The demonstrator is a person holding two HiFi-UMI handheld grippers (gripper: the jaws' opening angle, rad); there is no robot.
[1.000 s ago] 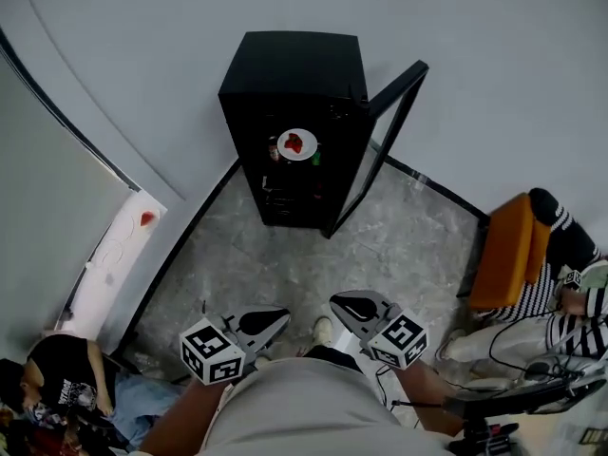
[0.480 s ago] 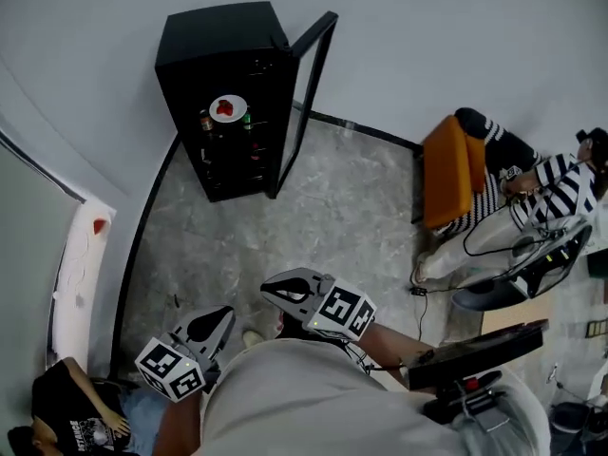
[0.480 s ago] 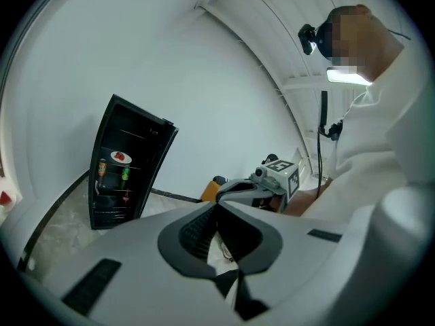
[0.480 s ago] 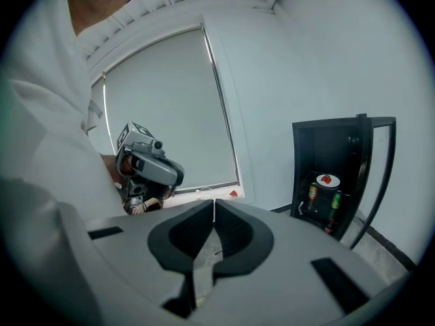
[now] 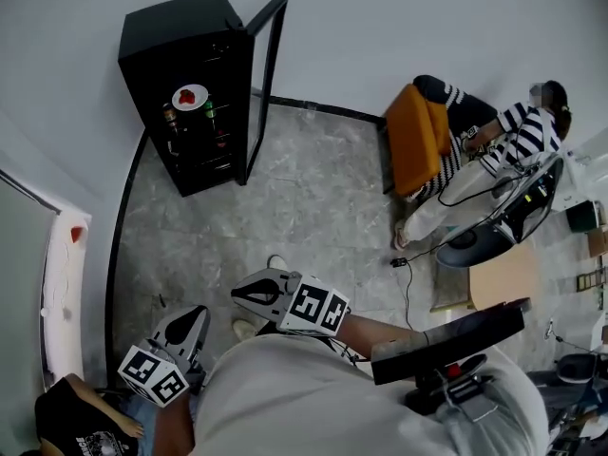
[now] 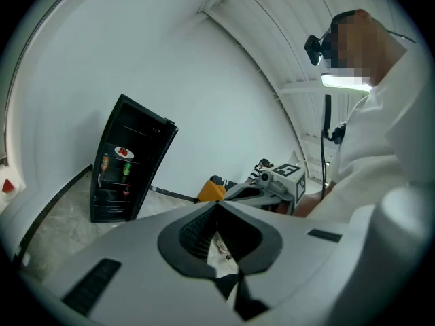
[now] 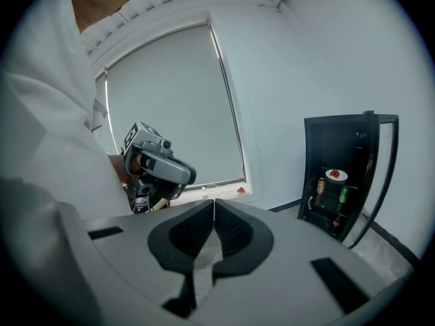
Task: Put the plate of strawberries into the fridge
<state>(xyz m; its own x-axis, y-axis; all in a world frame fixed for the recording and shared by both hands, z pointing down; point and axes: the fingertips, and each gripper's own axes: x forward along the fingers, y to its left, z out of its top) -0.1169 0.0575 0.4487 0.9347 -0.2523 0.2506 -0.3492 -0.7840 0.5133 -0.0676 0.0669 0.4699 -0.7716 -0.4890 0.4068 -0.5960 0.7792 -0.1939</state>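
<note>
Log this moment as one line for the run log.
plate of strawberries: on fridge shelf | fridge door: open | left gripper: shut, empty | right gripper: shut, empty

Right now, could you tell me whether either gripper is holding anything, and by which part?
Nothing is held: the left gripper and right gripper both have jaws together, empty. The white plate of red strawberries sits inside the open black fridge.

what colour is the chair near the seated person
Orange. The chair shows best in the head view, right of the fridge.
</note>
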